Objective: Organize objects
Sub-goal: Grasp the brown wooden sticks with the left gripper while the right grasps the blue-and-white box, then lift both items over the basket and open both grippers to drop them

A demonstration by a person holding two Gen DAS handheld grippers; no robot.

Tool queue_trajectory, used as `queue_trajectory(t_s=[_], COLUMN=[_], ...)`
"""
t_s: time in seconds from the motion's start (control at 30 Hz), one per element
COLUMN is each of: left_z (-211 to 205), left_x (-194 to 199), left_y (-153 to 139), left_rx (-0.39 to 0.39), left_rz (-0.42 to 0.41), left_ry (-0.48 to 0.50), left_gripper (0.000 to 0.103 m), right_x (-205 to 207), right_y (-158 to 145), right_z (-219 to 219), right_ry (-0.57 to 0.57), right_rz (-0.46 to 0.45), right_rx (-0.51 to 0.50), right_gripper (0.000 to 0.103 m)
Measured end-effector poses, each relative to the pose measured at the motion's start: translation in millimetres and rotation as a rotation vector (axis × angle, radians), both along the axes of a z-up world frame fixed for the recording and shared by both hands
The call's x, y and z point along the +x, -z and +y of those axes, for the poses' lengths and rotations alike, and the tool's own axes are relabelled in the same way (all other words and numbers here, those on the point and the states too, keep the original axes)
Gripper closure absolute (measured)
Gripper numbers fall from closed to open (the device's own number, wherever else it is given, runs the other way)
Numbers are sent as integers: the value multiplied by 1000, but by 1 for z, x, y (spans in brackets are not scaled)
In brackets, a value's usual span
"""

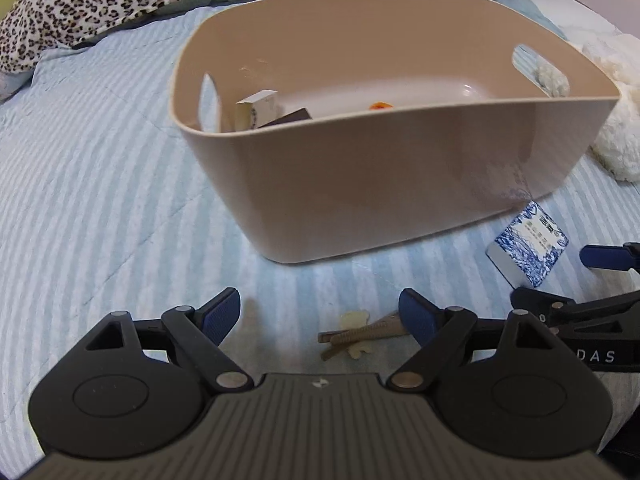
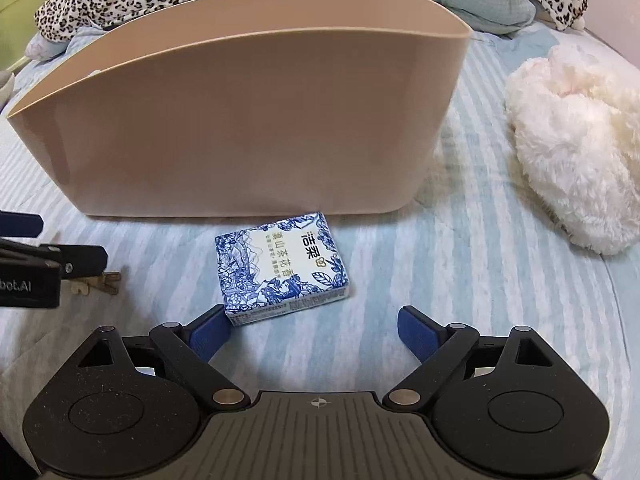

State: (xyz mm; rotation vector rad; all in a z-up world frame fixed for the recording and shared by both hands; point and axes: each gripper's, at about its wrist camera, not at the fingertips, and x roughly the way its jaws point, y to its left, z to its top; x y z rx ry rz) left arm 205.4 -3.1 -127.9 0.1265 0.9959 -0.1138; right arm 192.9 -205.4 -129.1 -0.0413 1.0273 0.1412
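A beige plastic basket [image 1: 360, 184] with handle slots stands on the striped bed; it also fills the back of the right wrist view [image 2: 240, 128]. Inside it lie a small white box [image 1: 258, 110], a dark box [image 1: 292, 116] and an orange thing [image 1: 379, 105]. My left gripper [image 1: 320, 314] is open, with a brown hair clip [image 1: 360, 336] lying between its fingers on the sheet. My right gripper [image 2: 314, 330] is open just before a blue-and-white tissue pack [image 2: 280, 268], which also shows in the left wrist view [image 1: 528, 244]. The pack lies beside the basket's near wall.
A fluffy white plush [image 2: 576, 152] lies right of the basket. A leopard-print blanket [image 1: 80, 4] and pale blue pillows [image 2: 480, 0] are heaped behind it. The right gripper's fingers [image 1: 608, 258] show at the left view's right edge.
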Motion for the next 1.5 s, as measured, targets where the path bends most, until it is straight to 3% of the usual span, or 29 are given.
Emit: queue_trajectory(t_s=[0.1, 0.2, 0.33, 0.53, 0.63, 0.7, 0.73, 0.77, 0.83, 1.2, 1.5], left_z=[-7, -7, -5, 9, 13, 14, 13, 14, 17, 34, 37], left_x=[2, 3, 5, 11, 10, 10, 8, 7, 7, -5, -19], left_y=[6, 11, 13, 13, 12, 10, 9, 8, 6, -14, -58], left_rx=[28, -15, 3, -53, -79, -74, -69, -70, -86, -95, -76], left_rz=[11, 55, 55, 56, 64, 64, 65, 67, 76, 63, -68], left_ry=[9, 12, -5, -27, -32, -29, -28, -28, -27, -16, 10], left_gripper=[16, 16, 16, 21, 35, 49, 54, 65, 87, 88, 88], right_x=[2, 5, 5, 9, 3, 11, 8, 6, 1, -2, -27], right_y=[0, -1, -1, -1, -4, -1, -2, -3, -1, -2, -37], right_z=[-1, 5, 8, 17, 27, 23, 26, 28, 32, 38, 23], right_ry=[4, -10, -20, -39, -59, -75, -80, -88, -91, -84, -72], right_rz=[-12, -25, -30, -76, -88, -104, -108, -109, -112, -102, -164], right_rx=[8, -6, -2, 52, 14, -2, -2, 3, 0, 13, 43], right_gripper=[11, 11, 11, 10, 16, 26, 38, 43, 43, 43, 43])
